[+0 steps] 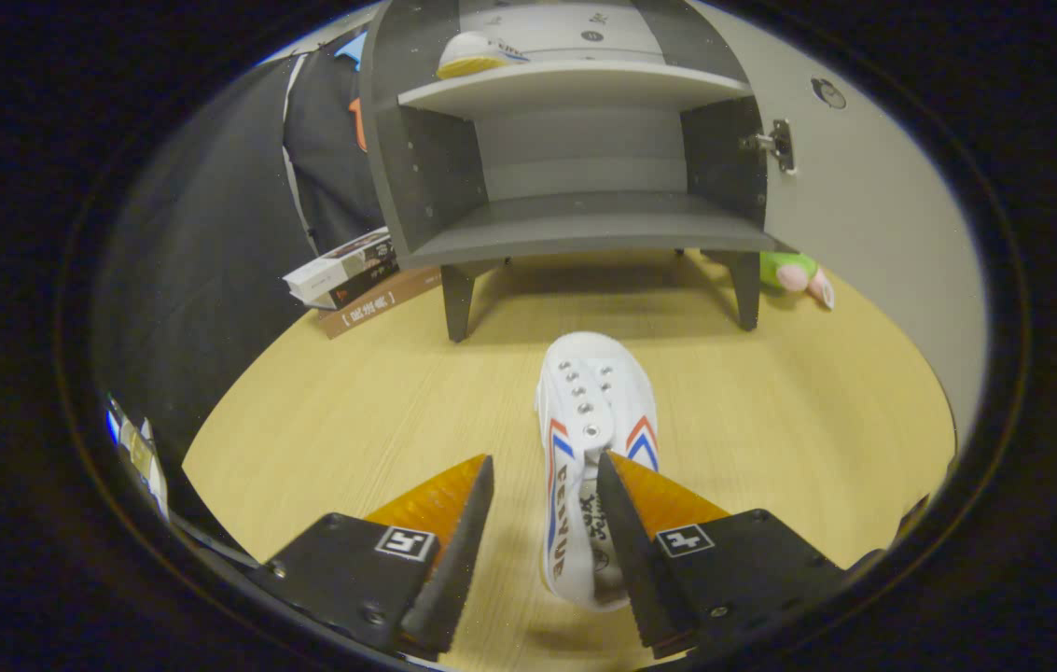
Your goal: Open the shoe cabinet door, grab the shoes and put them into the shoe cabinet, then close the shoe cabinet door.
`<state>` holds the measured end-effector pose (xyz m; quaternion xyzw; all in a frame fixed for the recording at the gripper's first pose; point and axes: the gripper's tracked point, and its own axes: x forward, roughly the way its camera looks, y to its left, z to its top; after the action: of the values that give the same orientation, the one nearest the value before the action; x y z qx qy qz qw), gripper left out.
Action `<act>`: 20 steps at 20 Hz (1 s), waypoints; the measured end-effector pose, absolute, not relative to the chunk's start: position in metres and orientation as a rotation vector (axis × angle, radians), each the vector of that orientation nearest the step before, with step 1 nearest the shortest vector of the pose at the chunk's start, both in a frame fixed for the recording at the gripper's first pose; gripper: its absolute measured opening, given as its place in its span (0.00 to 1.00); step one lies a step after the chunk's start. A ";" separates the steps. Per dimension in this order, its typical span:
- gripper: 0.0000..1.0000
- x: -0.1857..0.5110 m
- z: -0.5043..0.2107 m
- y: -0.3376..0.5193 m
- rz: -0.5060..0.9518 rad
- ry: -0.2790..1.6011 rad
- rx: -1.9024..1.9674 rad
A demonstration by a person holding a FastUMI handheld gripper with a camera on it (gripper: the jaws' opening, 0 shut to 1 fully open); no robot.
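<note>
A white canvas shoe (598, 392) with red and blue stripes lies on the wooden tabletop (351, 411), toe pointing toward the grey shoe cabinet (584, 224). My gripper (545, 459) is open at the shoe's heel end. Its right finger sits over the shoe's opening, while the left finger stands off the shoe's left side with a gap. The cabinet stands beyond the shoe with its door (864, 233) swung wide to the right. A second white shoe (472, 54) with a yellowish sole rests on the upper shelf. The lower shelf holds nothing.
A stack of books (351, 280) lies left of the cabinet's legs. A green and pink plush toy (794, 273) sits by the right rear leg, at the foot of the open door. Dark cloth hangs behind on the left.
</note>
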<state>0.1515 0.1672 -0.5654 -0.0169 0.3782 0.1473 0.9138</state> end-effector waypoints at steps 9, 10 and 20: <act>0.10 0.186 -0.580 0.165 0.278 0.682 0.073; 0.08 0.185 -0.576 0.165 0.286 0.673 0.078; 0.05 0.190 -0.566 0.170 0.349 0.609 0.084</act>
<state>0.1903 0.1702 -0.5663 0.0409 0.2984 0.1708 0.9382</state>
